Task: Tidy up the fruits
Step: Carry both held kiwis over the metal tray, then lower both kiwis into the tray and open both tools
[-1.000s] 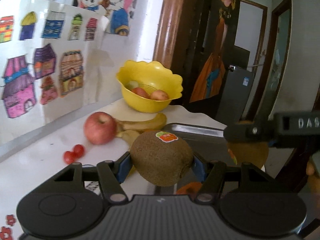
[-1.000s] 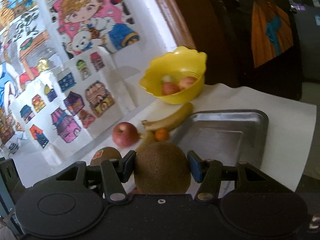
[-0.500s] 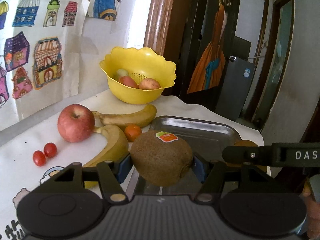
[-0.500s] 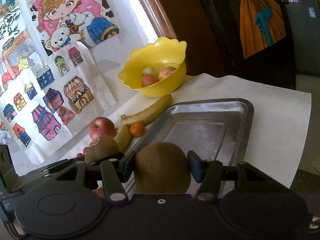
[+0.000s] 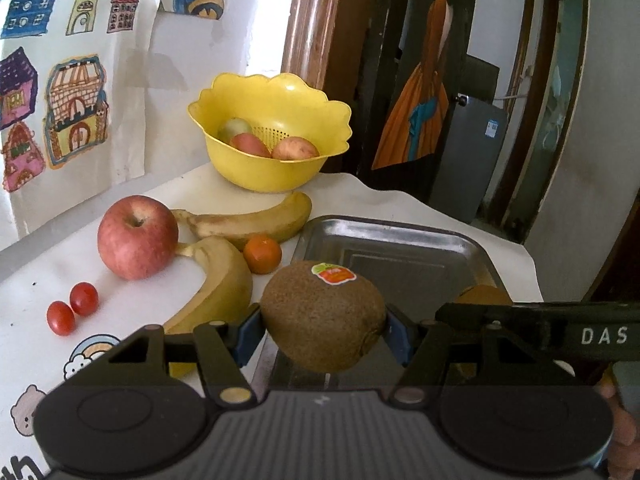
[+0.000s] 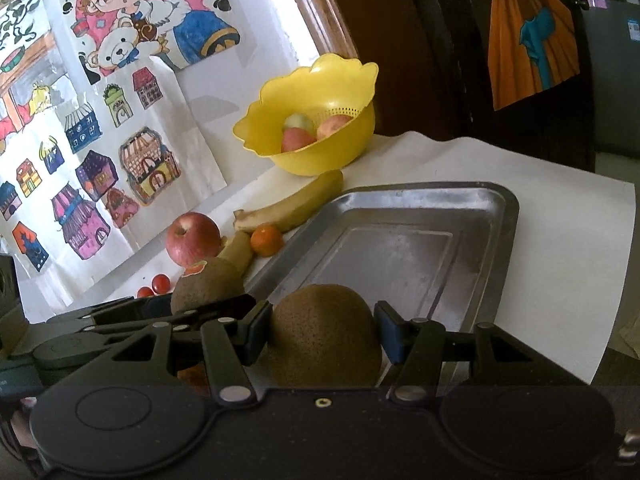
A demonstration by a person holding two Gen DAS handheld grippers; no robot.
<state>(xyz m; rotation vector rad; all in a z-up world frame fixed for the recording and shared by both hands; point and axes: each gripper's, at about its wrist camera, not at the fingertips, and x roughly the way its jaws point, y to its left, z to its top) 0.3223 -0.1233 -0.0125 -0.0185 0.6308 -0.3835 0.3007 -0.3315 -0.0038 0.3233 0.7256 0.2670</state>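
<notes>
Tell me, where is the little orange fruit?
In the left wrist view, the little orange fruit sits between the two bananas, touching the metal tray.

Both wrist views sit low and close behind their fingers, facing across the metal tray (image 5: pixel 384 240) (image 6: pixel 400 248) toward the yellow bowl (image 5: pixel 276 168) (image 6: pixel 320 156); right view looks from farther right.

Children's drawings of colourful houses (image 5: pixel 76 108) hang on the white wall at far left, with a cartoon girl-and-bear poster (image 6: pixel 148 12) above. A painting of an orange dress (image 5: pixel 420 120) leans far right, beside a wooden doorframe (image 5: pixel 312 20).
</notes>
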